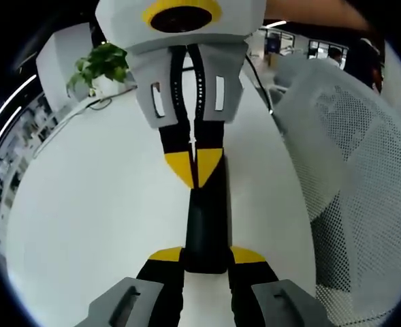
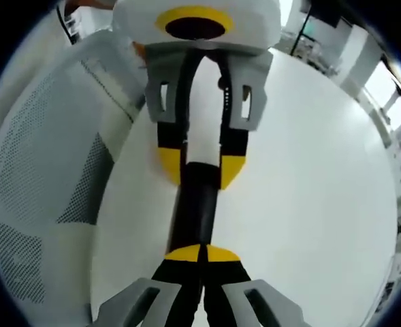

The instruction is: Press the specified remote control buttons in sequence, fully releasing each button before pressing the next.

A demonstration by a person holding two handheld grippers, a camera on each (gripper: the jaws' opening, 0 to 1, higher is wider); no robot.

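One black remote control (image 1: 205,228), two grippers, one potted plant (image 1: 102,67), one mesh chair (image 1: 353,177), one white table (image 1: 98,204).

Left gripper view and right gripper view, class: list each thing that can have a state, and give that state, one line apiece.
Left claw: shut on the near end of the remote control.
Right claw: shut, tips together over the remote's other end.
Remote control: lying flat on the white table, held at one end.
Mesh chair: beside the table, unoccupied.
Potted plant: upright.
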